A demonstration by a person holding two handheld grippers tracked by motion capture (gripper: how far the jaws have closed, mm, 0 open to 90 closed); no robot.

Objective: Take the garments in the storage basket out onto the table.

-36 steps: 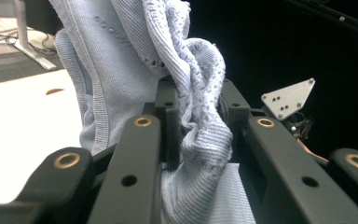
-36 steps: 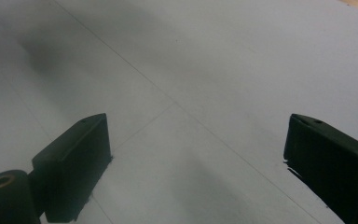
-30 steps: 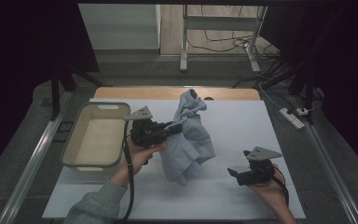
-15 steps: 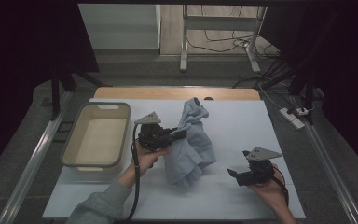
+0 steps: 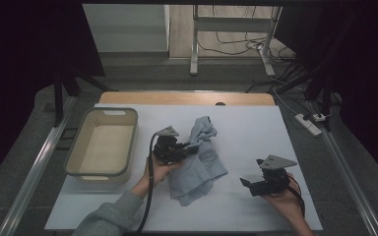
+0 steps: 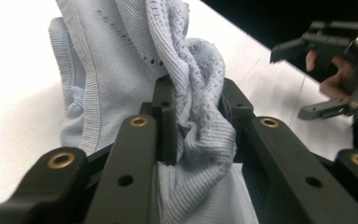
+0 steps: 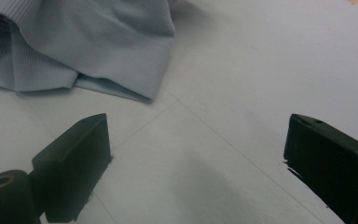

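the pale blue knit garment (image 5: 199,157) looks soft, light and floppy; it'll sag from any pinch, so a bunched fold or ribbed hem seems best. it's mid-table, right of the tub (image 5: 103,147). the left gripper (image 5: 189,149) is clamped on a twisted fold. the right gripper (image 5: 246,184), jaws apart and empty, sits near its right edge.

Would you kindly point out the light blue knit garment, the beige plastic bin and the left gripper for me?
light blue knit garment (image 5: 204,167), high view, on its flat lower half.
beige plastic bin (image 5: 77,147), high view, on its left rim.
left gripper (image 5: 189,149), high view, between its jaws' tips, clamped on the cloth.
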